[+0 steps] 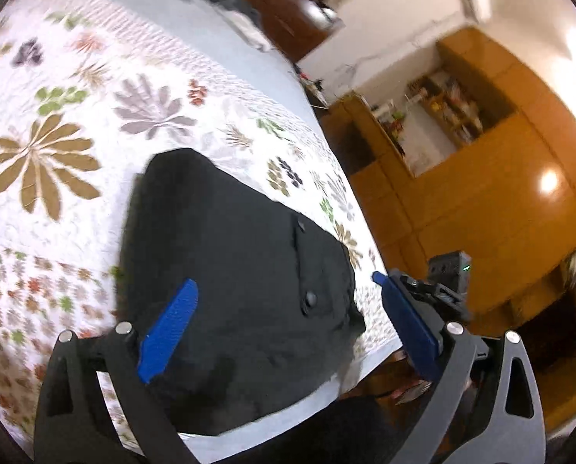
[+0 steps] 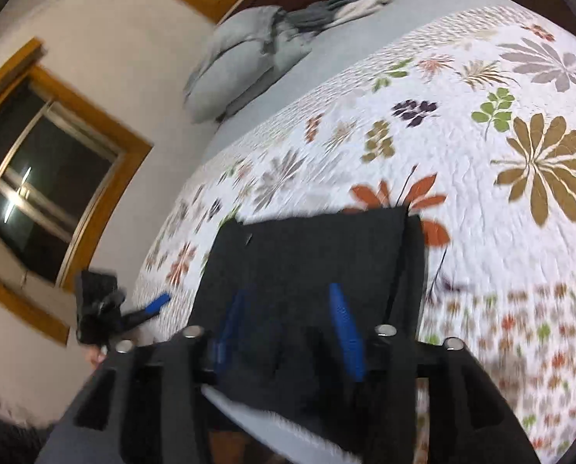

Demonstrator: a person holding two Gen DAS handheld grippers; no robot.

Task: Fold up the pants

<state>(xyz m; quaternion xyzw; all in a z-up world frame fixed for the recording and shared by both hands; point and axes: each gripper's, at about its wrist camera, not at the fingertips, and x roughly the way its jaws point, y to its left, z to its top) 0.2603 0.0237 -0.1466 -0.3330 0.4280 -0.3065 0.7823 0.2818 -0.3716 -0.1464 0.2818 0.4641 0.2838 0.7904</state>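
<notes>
Your left gripper (image 1: 284, 324) hung over the pants (image 1: 233, 278) w/ blue fingers (image 1: 168, 328) spread wide, nothing between them. The pants were black, folded into a compact bundle, lying near the bed's (image 1: 249, 65) corner on a white floral quilt (image 1: 67, 123). A seam w/ two dark buttons (image 1: 310, 298) ran down the bundle's right part. The other gripper (image 1: 419, 309) showed at right, beside the bed edge; one blue finger visible, so its state couldn't be read. Beyond the bed stood orange-wood cabinets (image 1: 520, 178) w/ a cluttered shelf nook (image 1: 438, 116). Frame was motion-blurred.
</notes>
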